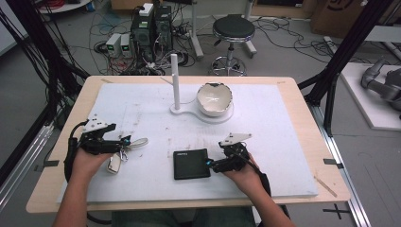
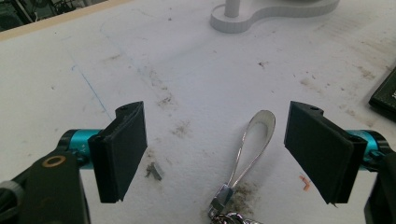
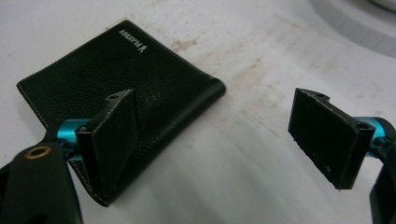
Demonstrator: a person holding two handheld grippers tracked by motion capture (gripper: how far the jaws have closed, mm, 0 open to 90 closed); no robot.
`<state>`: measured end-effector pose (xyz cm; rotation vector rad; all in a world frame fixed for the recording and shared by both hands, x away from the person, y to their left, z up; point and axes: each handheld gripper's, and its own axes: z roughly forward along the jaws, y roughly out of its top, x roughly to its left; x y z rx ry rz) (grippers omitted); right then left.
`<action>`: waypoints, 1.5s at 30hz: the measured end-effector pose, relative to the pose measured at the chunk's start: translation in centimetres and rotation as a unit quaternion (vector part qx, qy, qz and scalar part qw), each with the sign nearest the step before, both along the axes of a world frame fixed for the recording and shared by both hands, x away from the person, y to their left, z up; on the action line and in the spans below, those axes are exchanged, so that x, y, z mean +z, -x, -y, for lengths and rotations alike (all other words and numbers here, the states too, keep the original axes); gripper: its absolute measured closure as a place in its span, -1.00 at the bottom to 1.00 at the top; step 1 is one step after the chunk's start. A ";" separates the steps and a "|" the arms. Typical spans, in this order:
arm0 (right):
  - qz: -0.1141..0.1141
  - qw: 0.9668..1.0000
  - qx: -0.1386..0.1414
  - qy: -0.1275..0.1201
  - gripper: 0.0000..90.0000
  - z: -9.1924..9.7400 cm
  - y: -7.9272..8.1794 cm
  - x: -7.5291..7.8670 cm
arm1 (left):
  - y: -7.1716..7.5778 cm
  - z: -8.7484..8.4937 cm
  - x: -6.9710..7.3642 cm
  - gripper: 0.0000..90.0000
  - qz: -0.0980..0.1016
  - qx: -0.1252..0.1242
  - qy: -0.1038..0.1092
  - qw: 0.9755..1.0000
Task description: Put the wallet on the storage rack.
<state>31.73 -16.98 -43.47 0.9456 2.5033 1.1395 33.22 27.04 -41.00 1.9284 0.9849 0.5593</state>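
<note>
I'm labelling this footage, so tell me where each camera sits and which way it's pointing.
High view: above the person's side of the table, looking forward and down; both forearms, left gripper and right gripper show.
Left gripper view: rides the left gripper, looking along its open jaws at the key strap.
Right gripper view: rides the right gripper, facing the black wallet between open jaws.
Shared: both gripper views catch the white stand base.

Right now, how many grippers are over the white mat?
2: the left gripper sits open at the mat's left by the key ring; the right gripper sits open at the black wallet's right edge.
</note>
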 end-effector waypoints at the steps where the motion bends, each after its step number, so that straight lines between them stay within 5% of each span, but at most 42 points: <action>1: -0.005 1.000 0.003 0.003 -0.63 -0.3 0.0 -0.1 | 0.0 0.0 0.0 -0.53 0.001 -0.001 0.000 1.000; 11: -0.048 0.999 0.013 0.013 -0.63 -1.7 0.1 -0.9 | 0.1 -0.3 0.1 -0.53 0.002 0.002 0.000 1.000; 19: -0.073 0.997 0.028 -0.013 -0.19 -1.5 0.4 -1.1 | 0.1 -0.1 0.1 -0.53 0.002 0.000 -0.003 1.000; 27: -0.077 0.996 0.031 -0.023 -0.10 -1.3 0.5 -1.3 | 0.1 0.0 0.1 -0.53 0.004 -0.001 -0.004 1.000; 35: -0.098 0.994 0.040 -0.035 0.35 -1.0 0.4 -1.1 | 0.2 0.1 0.3 -0.53 0.006 -0.001 -0.007 1.000; 39: -0.100 0.993 0.043 -0.043 0.75 -0.8 0.4 -0.9 | 0.2 0.2 0.3 -0.52 0.009 -0.001 -0.011 1.000; 45: -0.088 0.994 0.047 -0.039 0.87 -0.9 0.5 -0.8 | 0.3 0.1 0.4 -0.52 0.011 -0.002 -0.016 1.000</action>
